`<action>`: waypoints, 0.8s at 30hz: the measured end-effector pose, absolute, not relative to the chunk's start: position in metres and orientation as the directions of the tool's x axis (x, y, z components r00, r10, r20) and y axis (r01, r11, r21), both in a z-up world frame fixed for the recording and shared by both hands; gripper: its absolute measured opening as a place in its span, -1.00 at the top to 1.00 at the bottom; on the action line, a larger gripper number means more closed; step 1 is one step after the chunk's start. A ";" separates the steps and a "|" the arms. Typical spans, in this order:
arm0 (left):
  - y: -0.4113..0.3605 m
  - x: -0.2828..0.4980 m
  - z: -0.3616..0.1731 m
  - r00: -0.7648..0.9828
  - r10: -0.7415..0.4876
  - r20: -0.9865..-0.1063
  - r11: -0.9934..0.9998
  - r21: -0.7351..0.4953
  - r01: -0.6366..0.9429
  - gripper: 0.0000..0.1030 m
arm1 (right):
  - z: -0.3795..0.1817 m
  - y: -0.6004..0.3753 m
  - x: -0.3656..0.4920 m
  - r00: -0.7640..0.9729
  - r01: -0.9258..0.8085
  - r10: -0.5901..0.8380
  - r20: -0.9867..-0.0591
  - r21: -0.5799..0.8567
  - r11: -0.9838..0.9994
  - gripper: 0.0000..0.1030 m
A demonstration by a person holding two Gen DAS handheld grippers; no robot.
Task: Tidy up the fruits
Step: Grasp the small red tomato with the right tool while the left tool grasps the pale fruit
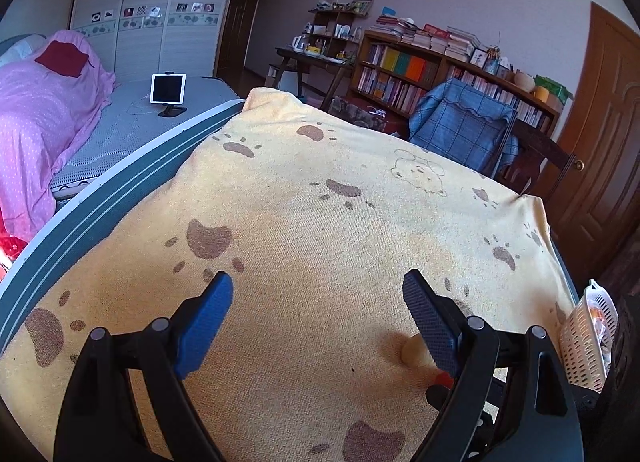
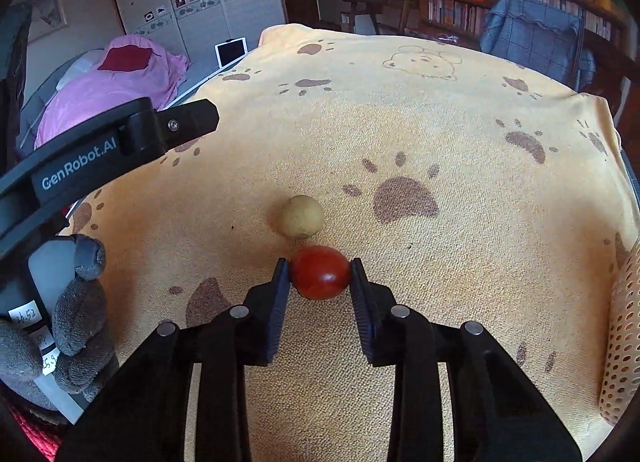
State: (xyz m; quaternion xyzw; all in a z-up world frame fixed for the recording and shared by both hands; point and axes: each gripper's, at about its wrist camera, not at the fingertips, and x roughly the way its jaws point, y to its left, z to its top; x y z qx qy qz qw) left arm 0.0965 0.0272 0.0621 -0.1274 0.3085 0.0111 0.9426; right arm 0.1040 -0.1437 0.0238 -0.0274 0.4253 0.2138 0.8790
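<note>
In the right wrist view my right gripper is shut on a small red fruit that rests on the yellow paw-print cloth. A pale tan round fruit lies just beyond it, touching or nearly touching. My left gripper's body shows at the left edge, held by a gloved hand. In the left wrist view my left gripper is open and empty above the cloth. The tan fruit and a sliver of the red fruit peek out behind its right finger.
A pale perforated basket stands at the cloth's right edge and holds something orange; it also shows in the right wrist view. Beyond the table are a bed with a pink cover, a tablet, a bookshelf and a chair with blue fabric.
</note>
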 end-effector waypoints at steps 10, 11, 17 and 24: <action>-0.005 0.099 0.055 0.782 -0.154 -0.604 0.980 -0.197 0.042 -0.56 | 0.032 -0.185 0.071 0.582 -0.356 0.331 -0.743 0.133 0.925 0.39; -0.009 0.100 0.053 0.774 -0.171 -0.610 0.978 -0.198 0.060 -0.53 | 0.032 -0.187 0.068 0.586 -0.354 0.330 -0.740 0.132 0.926 0.39; -0.031 0.107 0.040 0.713 -0.225 -0.664 0.974 -0.176 0.143 -0.18 | 0.033 -0.198 0.058 0.593 -0.341 0.342 -0.729 0.157 0.927 0.39; -0.045 0.112 0.032 0.683 -0.235 -0.692 0.972 -0.145 0.187 0.08 | 0.034 -0.201 0.056 0.600 -0.337 0.356 -0.717 0.178 0.925 0.39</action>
